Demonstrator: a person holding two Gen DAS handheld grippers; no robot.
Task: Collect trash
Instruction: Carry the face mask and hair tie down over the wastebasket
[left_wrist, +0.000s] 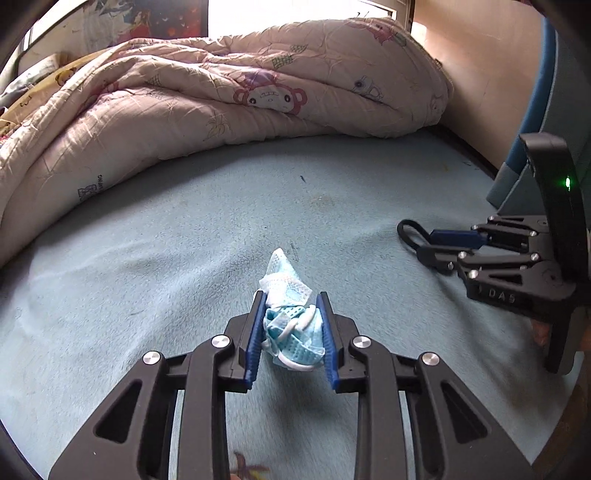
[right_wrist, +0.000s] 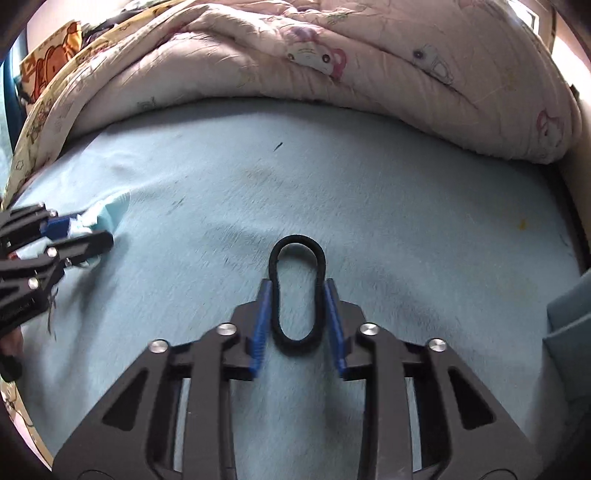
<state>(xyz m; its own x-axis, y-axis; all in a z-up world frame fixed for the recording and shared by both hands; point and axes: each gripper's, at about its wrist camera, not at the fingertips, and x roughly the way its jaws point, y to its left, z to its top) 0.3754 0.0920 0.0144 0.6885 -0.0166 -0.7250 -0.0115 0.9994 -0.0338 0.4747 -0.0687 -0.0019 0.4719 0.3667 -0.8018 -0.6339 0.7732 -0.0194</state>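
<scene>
While each hand-held gripper clamps its item, the crumpled mask hides its straps partly.

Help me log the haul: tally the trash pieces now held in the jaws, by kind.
Crumpled blue face mask: 1, in the left gripper
Black hair tie: 1, in the right gripper
Total: 2

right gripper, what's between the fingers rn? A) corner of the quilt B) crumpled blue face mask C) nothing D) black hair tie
D: in the right wrist view the black hair tie sits squeezed into a long oval between the blue pads of the right gripper, while the crumpled face mask is in the left gripper.
</scene>
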